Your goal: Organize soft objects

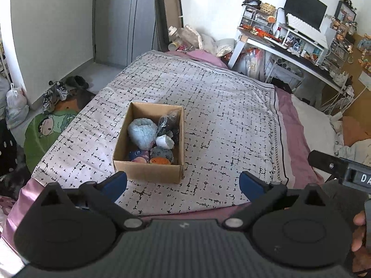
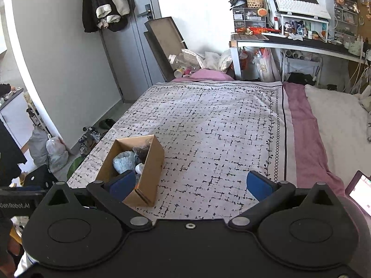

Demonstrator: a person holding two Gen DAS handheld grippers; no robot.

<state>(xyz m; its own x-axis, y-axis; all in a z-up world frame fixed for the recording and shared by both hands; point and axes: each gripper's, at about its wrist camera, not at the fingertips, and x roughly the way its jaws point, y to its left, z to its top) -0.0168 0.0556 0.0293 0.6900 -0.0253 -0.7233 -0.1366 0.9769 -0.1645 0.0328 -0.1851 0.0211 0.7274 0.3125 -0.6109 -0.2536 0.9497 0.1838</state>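
Left gripper [image 1: 183, 184] and right gripper [image 2: 190, 184]: both spread wide, holding nothing. The cardboard box [image 1: 148, 173] stands on the patterned bedspread [image 1: 220, 115], at twelve o'clock of the left gripper and ten o'clock of the right. Soft objects [image 1: 150, 139] lie inside. The sorting appears complete or not yet begun; next move: check the bed for strays.

A: Where's the cardboard box [image 1: 148, 159]?
B: On the patterned blanket [image 1: 220, 115], near its front-left part; the blanket lies on the bed [image 1: 299, 125].
A: Contents?
B: Fluffy plush [image 1: 142, 133] at back left, bagged item [image 1: 168, 121] at back right, smaller soft things in front.
A: Behind the bed?
B: Desk [image 1: 299, 53], far right.
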